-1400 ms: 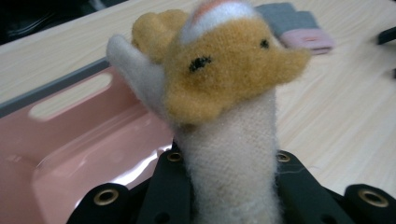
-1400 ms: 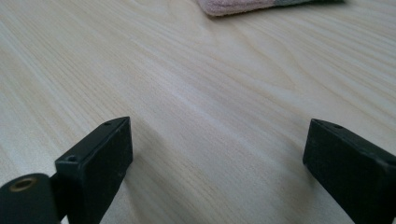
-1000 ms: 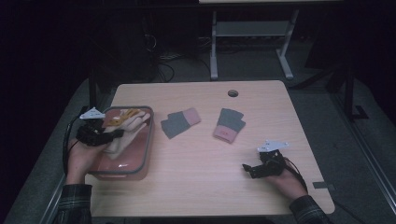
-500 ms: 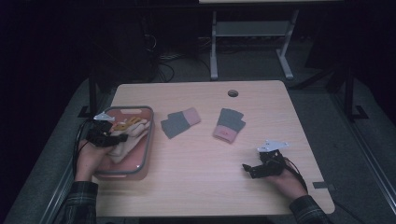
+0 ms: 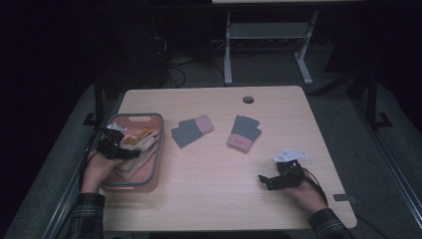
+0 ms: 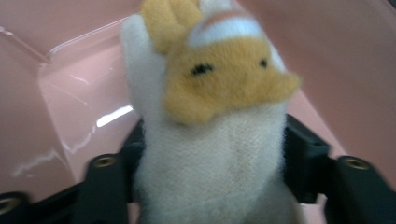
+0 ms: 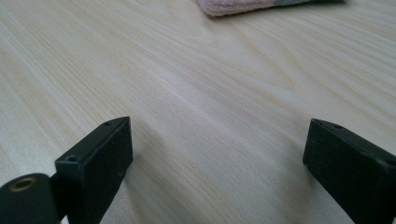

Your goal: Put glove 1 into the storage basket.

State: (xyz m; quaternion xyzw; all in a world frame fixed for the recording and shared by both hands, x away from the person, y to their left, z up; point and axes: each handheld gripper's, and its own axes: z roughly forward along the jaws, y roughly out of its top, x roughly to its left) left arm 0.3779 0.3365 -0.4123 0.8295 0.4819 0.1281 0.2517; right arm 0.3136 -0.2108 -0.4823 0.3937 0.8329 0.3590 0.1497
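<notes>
A white sock with a yellow plush face [image 6: 219, 154] lies in the pink tray [image 5: 149, 119], on other pale socks [image 5: 142, 147]. My left gripper [image 5: 112, 147] reaches into the tray from the left. Its jaws have just been opening and stand on either side of the sock [image 6: 212, 140], which fills the gap between them. My right gripper [image 5: 266, 180] rests open on the table near the front right, with bare wood between its fingers [image 7: 217, 154].
Two folded grey and pink socks lie mid-table, one [image 5: 191, 130] just right of the tray and one [image 5: 244, 133] further right; the latter's pink end [image 7: 233, 5] lies ahead of the right gripper. A round cable hole [image 5: 248, 99] sits near the far edge.
My left hand has sunk lower into the tray with the white sock. The right hand has kept still.
</notes>
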